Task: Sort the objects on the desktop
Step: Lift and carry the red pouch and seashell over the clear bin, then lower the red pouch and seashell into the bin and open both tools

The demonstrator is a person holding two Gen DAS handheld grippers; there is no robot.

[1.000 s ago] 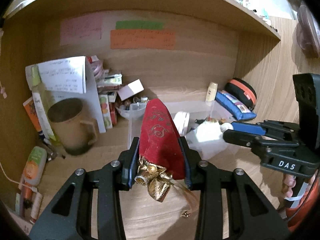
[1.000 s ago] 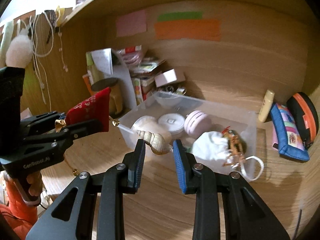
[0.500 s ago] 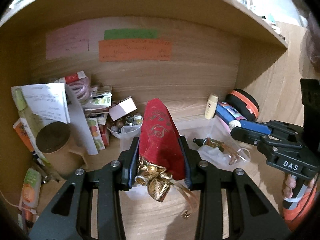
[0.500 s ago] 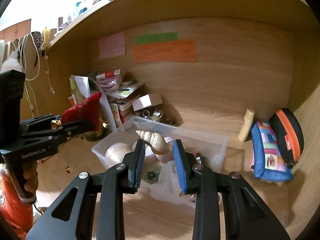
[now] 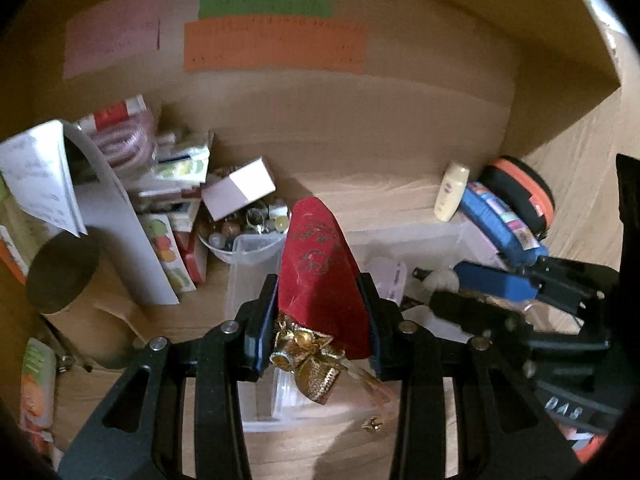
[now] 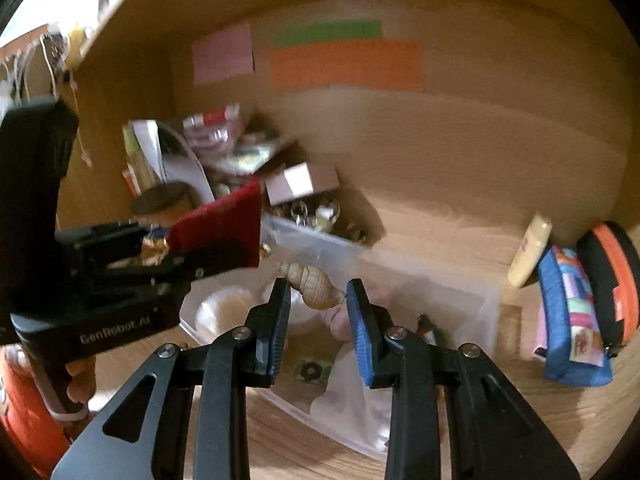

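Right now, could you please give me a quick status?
Left gripper shut on red pouch. Right gripper shut on seashell. Both over clear bin.

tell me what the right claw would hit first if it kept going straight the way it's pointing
Probably the clear plastic bin: the right claw, shut on the seashell, points down into it, likely onto the white and pink items inside. Depth is hard to judge in this blurred view.

My red pouch [image 5: 320, 268] hides much of the clear bin [image 5: 256, 276] behind it. Writing on the orange note [image 5: 276, 46] blurs beyond reading. In my right view the far-left clutter [image 6: 232, 148] smears; the bin's contents stay indistinct.
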